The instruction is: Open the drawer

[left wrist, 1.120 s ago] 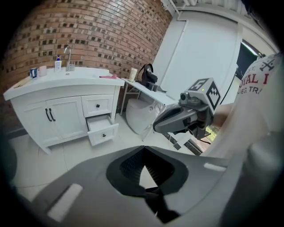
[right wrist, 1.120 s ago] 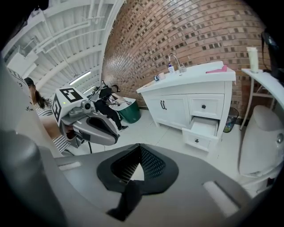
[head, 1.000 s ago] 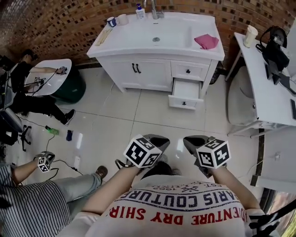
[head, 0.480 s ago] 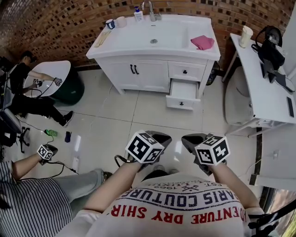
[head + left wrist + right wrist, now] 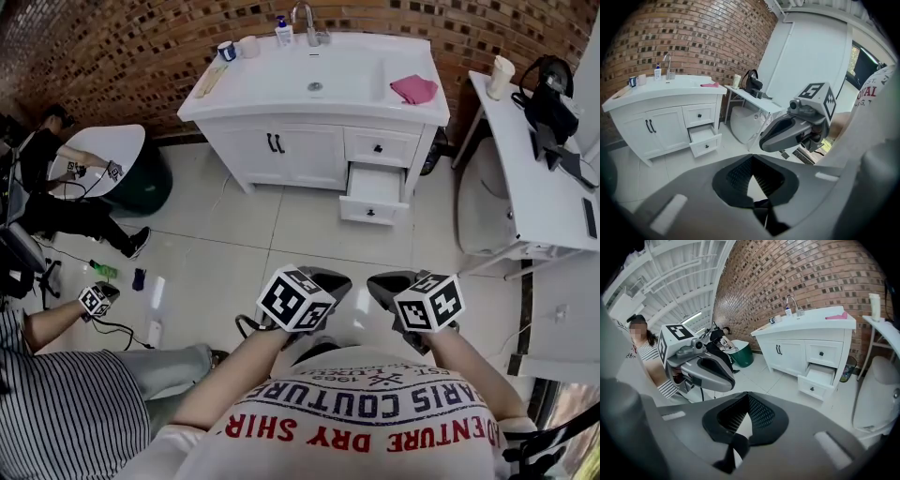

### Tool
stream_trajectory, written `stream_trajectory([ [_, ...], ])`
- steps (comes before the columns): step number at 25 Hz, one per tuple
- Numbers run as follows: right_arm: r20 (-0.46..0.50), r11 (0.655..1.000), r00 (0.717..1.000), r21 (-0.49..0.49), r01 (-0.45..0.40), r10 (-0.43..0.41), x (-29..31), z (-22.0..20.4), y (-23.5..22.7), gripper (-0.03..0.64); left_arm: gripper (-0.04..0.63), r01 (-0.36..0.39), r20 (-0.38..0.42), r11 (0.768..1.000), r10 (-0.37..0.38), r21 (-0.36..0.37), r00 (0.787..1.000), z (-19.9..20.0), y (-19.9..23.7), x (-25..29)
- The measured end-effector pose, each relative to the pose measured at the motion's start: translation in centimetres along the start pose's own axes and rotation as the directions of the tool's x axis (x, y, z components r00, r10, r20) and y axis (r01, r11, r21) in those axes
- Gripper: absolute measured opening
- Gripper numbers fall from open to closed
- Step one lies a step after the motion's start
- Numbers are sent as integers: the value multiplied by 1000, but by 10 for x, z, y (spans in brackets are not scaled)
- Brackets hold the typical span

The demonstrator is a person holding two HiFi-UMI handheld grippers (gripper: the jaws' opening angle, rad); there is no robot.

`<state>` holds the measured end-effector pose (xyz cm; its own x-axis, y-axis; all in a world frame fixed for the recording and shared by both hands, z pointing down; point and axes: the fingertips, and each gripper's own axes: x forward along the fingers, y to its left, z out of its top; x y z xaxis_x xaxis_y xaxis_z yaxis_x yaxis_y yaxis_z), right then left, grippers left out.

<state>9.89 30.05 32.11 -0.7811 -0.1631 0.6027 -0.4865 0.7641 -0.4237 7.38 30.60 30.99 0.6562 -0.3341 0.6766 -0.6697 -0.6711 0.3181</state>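
Head camera looks down; all 3 views share the apparently distant vanity.

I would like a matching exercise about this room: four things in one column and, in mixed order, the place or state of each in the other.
Things:
1. lower drawer
2. pink cloth
3. green bin
4. paper cup

Places or states:
A. on the white side table
B. on the floor, left of the vanity
C. pulled open
D. on the vanity top

Pairs: 1-C; 2-D; 3-B; 4-A
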Motion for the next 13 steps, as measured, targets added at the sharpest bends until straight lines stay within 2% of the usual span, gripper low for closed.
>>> stream_trajectory([
  [13,-2,1000,1000,8,3,-3,4,-2,-1,6,-8,16,-15,1000,-15,18,1000,-2,0,2],
])
